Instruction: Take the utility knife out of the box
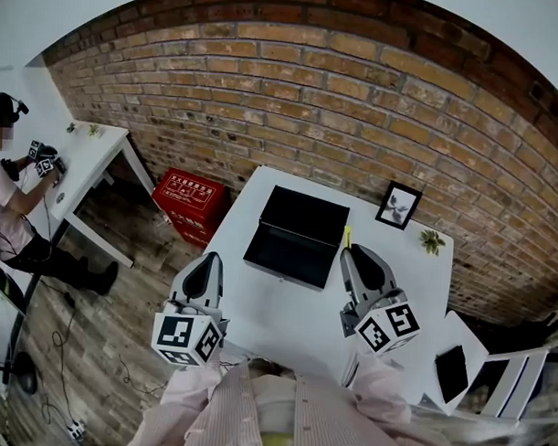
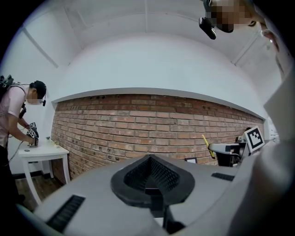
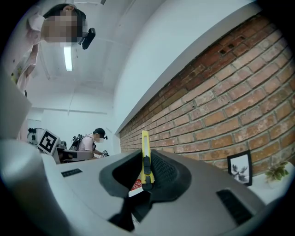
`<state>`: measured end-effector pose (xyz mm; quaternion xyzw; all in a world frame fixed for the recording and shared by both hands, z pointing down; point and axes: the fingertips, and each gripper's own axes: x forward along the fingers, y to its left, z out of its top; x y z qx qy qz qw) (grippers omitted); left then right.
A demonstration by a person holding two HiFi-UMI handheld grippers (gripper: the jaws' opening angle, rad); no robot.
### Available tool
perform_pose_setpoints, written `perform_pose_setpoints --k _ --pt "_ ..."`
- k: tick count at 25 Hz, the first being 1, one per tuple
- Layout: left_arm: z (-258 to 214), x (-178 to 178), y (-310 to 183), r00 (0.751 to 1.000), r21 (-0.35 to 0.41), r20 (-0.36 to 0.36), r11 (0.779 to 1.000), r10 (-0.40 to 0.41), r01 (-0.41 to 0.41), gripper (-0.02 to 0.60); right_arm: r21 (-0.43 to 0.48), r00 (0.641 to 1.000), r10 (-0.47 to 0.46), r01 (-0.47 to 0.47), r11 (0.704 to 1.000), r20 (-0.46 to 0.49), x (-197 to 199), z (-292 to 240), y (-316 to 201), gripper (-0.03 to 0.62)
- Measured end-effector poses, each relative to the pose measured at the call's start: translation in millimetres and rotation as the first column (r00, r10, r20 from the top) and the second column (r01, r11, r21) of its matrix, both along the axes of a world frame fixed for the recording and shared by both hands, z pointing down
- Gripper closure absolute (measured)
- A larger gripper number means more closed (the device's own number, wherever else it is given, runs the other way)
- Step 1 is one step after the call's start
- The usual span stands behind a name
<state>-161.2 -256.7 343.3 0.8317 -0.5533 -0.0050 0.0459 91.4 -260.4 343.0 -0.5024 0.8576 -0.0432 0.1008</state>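
Knife (image 3: 145, 159), slim yellow plastic, stands upright, clamped between the right gripper's (image 3: 146, 177) ribbed black pads, clear of the open rectangular black box (image 1: 292, 236) on the smooth white table (image 1: 276, 313). Left gripper (image 2: 150, 174) pads meet, empty.

the box (image 1: 297, 236) sits mid-frame on the table (image 1: 276, 309); a picture frame (image 1: 398, 205) and what seems a small plant (image 1: 433, 240) stand to its upper right, and a crate (image 1: 190, 194) is on the floor to its left.

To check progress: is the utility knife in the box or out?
Out. The right gripper holds the utility knife between its jaws, outside the open box.
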Motion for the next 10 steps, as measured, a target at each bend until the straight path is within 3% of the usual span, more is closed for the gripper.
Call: perform_pose_setpoints --k 10 --pt "2.8 -2.5 1.8 1.000 -0.010 -0.001 1.000 -0.006 0.006 0.589 0.000 1.000 0.001 -0.001 1.000 -0.007 0.6 0.3 0.6 0.533"
